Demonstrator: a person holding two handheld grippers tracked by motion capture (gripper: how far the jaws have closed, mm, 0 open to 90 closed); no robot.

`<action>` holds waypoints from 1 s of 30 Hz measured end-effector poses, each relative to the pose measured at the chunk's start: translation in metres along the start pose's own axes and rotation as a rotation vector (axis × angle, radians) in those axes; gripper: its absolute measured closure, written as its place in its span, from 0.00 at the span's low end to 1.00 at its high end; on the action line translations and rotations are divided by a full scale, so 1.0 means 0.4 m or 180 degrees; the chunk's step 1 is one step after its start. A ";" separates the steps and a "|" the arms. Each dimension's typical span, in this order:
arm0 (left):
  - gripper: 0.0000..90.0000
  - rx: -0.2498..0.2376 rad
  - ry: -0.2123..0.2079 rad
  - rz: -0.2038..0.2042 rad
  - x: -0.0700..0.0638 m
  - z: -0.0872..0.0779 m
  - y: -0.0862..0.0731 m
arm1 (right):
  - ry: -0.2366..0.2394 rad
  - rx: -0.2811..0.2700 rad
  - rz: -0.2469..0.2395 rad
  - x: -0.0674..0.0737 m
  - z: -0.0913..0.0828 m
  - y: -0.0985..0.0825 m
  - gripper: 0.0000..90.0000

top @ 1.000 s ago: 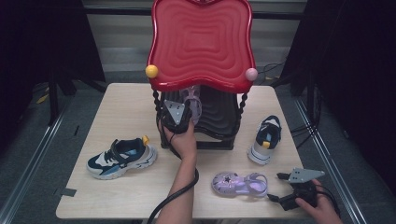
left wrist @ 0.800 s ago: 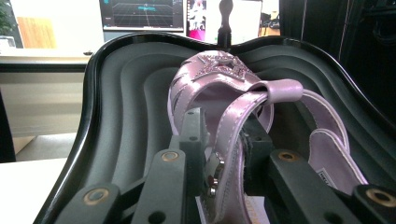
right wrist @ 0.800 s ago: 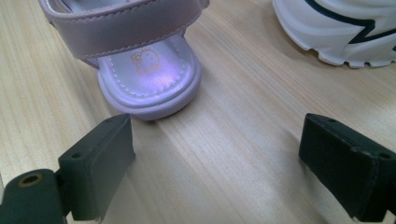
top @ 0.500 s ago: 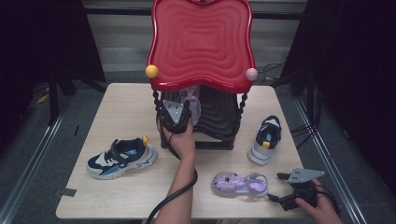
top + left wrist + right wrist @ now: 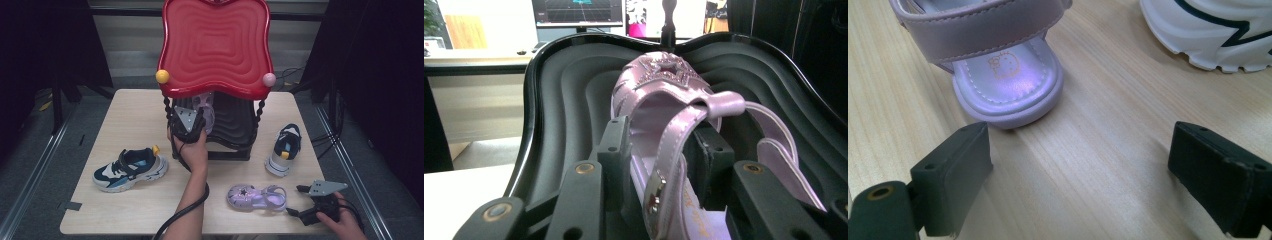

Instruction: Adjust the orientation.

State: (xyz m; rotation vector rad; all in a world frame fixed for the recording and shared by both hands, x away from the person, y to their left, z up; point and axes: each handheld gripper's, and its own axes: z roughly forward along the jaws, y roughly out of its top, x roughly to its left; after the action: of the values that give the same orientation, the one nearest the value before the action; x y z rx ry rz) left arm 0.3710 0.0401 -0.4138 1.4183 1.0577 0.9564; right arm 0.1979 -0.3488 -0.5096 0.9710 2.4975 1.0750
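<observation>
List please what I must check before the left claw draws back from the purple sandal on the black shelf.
1. Purple sandal lies on the black shelf: ok.
2. Left claw has just been opening, sandal between its jaws; pads free of it: cannot tell.
3. Strap clear for drawing back: not ok, it crosses between the jaws.
4. Right claw open and empty: ok.
5. Second sandal ready on the table: ok.

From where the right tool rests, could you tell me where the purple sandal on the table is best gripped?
Grip the purple sandal at its heel strap, coming from the heel end that faces the right tool. The strap arches above the insole, narrower than the wide-open jaws, so one pad could probably slip under it.
</observation>
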 end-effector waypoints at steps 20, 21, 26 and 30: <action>0.66 0.0076 -0.0092 0.0109 0.017 -0.035 0.018 | -0.0001 0.0000 0.0002 0.000 0.000 0.000 0.11; 0.66 0.0074 -0.0108 0.0101 0.019 -0.039 0.019 | 0.0000 0.0001 0.0003 0.000 0.000 0.000 0.11; 0.65 0.0094 -0.0165 0.0097 0.022 -0.048 0.027 | 0.0000 0.0001 0.0005 0.000 0.000 0.000 0.11; 0.64 0.0135 -0.0216 0.0146 0.023 -0.058 0.034 | 0.0000 0.0000 0.0004 0.000 0.000 0.000 0.11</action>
State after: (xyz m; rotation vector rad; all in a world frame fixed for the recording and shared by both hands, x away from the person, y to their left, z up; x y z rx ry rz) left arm 0.3527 0.0551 -0.3979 1.5053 1.0042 0.9169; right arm 0.1979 -0.3488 -0.5096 0.9728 2.4973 1.0753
